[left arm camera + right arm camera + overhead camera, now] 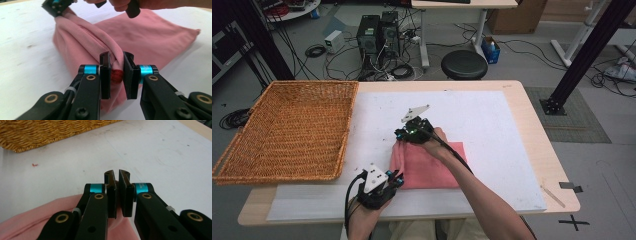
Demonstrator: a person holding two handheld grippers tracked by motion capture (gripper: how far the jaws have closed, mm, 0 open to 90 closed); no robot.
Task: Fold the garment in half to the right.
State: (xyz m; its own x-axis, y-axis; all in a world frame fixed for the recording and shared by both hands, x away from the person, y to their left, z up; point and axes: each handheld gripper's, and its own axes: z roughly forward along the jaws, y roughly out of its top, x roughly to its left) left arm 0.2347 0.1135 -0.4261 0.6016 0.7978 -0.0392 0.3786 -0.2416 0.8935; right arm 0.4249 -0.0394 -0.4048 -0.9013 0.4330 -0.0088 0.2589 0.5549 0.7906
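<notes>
A pink cloth (427,167) lies folded on the white mat (492,130) near the table's front edge, right of the wicker basket (292,130). The left gripper (116,72) pinches the cloth's bunched near-left edge, where a red hem shows between the jaws. The right gripper (116,192) pinches the far-left corner, jaws pressed nearly together on a thin layer. A black stool (464,64), 2 computer towers (378,35) and loose cables (317,50) stand on the floor beyond the table. No writing is legible.
</notes>
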